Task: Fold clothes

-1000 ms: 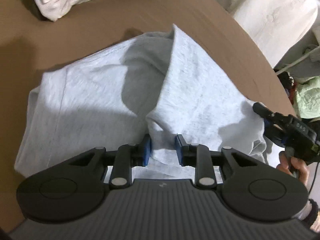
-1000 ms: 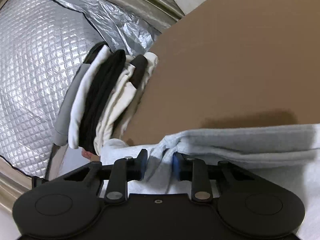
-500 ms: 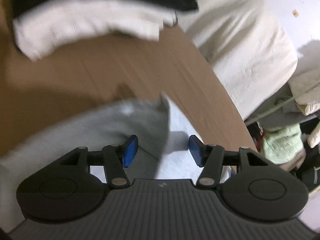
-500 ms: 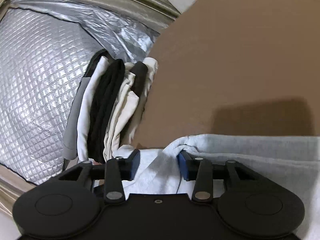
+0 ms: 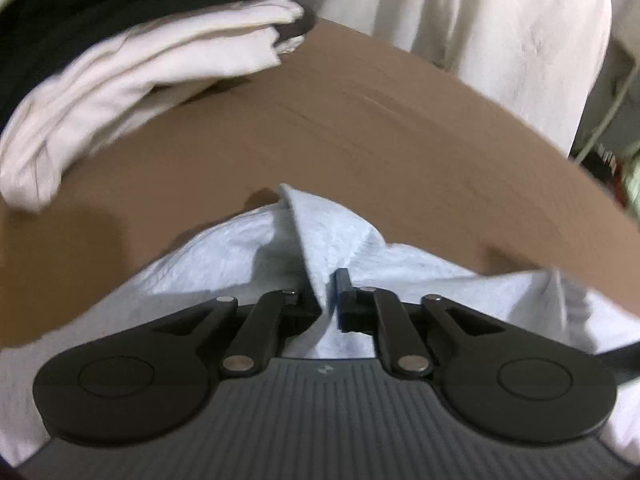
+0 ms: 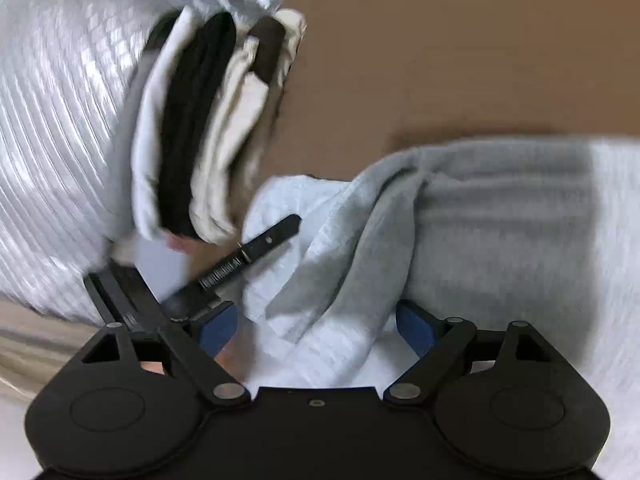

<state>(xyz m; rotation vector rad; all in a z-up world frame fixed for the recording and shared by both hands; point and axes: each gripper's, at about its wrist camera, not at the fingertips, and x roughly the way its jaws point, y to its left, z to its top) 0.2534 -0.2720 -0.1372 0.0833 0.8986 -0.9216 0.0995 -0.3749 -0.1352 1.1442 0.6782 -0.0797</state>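
— Garment first: where does it lie?

— The light grey garment (image 5: 352,240) is spread on the brown table (image 5: 360,132), at the near edge by both grippers, with a raised ridge of cloth running up its middle.

— And the left gripper (image 5: 325,300)?

— Its jaws are closing, and a pinch of that grey ridge is caught between the blue pads.

— The right gripper (image 6: 316,326)?

— Its jaws are opening. They stand wide, with a rumpled fold of the garment (image 6: 460,220) lying between them; the pads do not press on it.

— Anything else on the table?

— A stack of folded clothes (image 6: 200,120), white, black and cream layers, sits toward the far left corner, beside a quilted silver sheet (image 6: 60,120). The pictures are motion-blurred.
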